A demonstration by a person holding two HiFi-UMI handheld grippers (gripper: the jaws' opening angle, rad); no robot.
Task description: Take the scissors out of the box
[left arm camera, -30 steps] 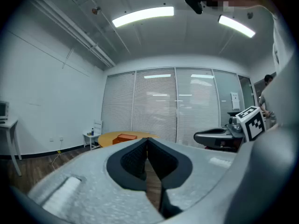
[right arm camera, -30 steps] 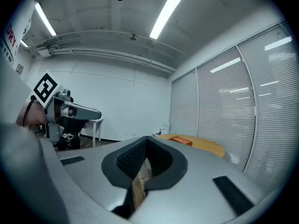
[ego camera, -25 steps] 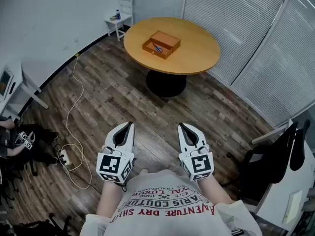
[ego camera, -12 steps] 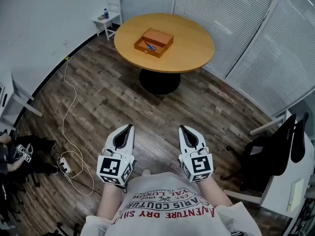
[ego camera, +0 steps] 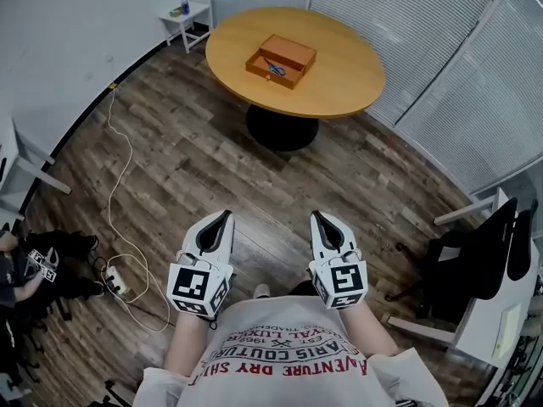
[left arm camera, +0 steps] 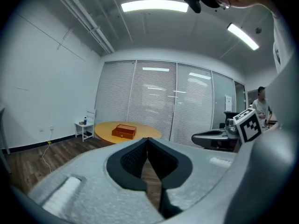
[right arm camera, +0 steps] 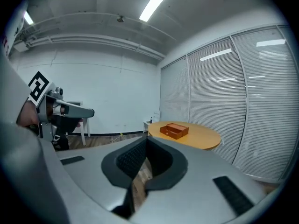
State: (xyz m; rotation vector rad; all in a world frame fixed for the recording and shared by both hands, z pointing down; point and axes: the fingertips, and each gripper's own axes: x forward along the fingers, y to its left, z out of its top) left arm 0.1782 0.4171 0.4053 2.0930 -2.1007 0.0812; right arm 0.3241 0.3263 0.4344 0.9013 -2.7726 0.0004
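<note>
The scissors (ego camera: 273,66), blue at the handles, lie inside the open wooden box (ego camera: 293,53), in the half of it nearer the person. The box sits close to the middle of a round wooden table (ego camera: 344,79) on a dark pedestal, near the top of the head view and well apart from both grippers. Nothing touches the box or the scissors. The left gripper (ego camera: 226,215) and the right gripper (ego camera: 315,215) hang side by side low in the head view, just in front of the person's printed white shirt (ego camera: 288,354), over the wood-plank floor (ego camera: 195,151), both pointing toward the table. In each gripper view the two jaws meet at their tips with nothing between them, so both grippers are closed and empty, and the box shows small on the table beyond them; the scissors are too small to make out there. Behind the table slatted blinds (ego camera: 407,24) cover the wall. To the table's left a small white side table (ego camera: 188,15) carries a bottle (ego camera: 185,3). A white cable (ego camera: 119,176) trails across the floor to a power strip (ego camera: 113,285), and a black office chair (ego camera: 484,261) stands at the right.
</note>
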